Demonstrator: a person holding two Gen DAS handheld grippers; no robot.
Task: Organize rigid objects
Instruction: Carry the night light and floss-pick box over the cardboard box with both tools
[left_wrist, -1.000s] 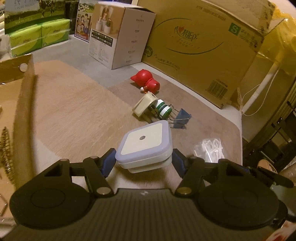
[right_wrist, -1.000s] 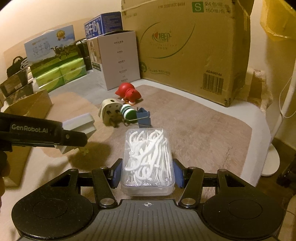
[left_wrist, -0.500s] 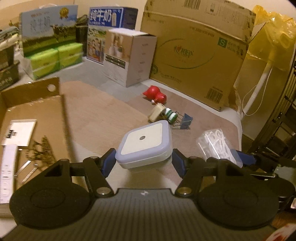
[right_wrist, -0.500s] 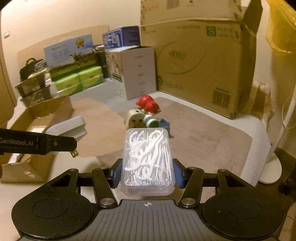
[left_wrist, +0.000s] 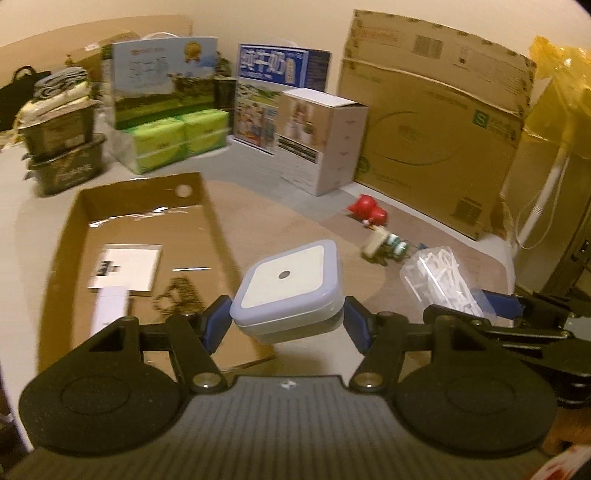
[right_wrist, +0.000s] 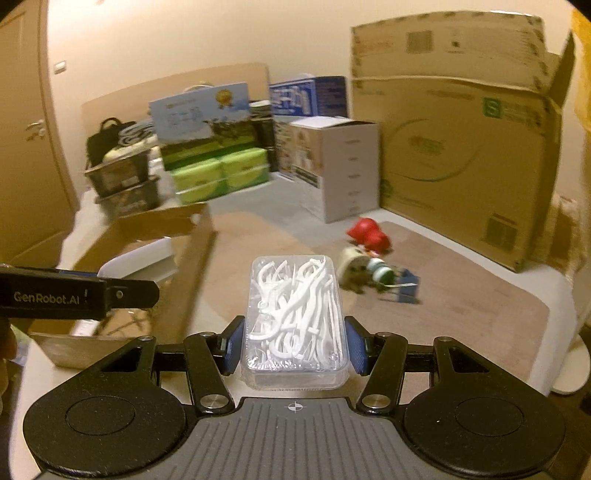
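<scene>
Both tongs have risen since the earlier frames, bringing the open cardboard box (left_wrist: 207, 206) into view. Left tongs (left_wrist: 284, 325) pinch the square night light (left_wrist: 291, 280) beside its rim; right tongs (right_wrist: 293, 343) pinch the floss-pick case (right_wrist: 295, 317) above the counter (right_wrist: 461, 295).

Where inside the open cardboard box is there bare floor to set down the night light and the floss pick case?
The open cardboard box is bare along its far end under the hole, and down its right side beside the near wall. It is crowded at the near left, where the white card, white stick and dark chain lie.
</scene>
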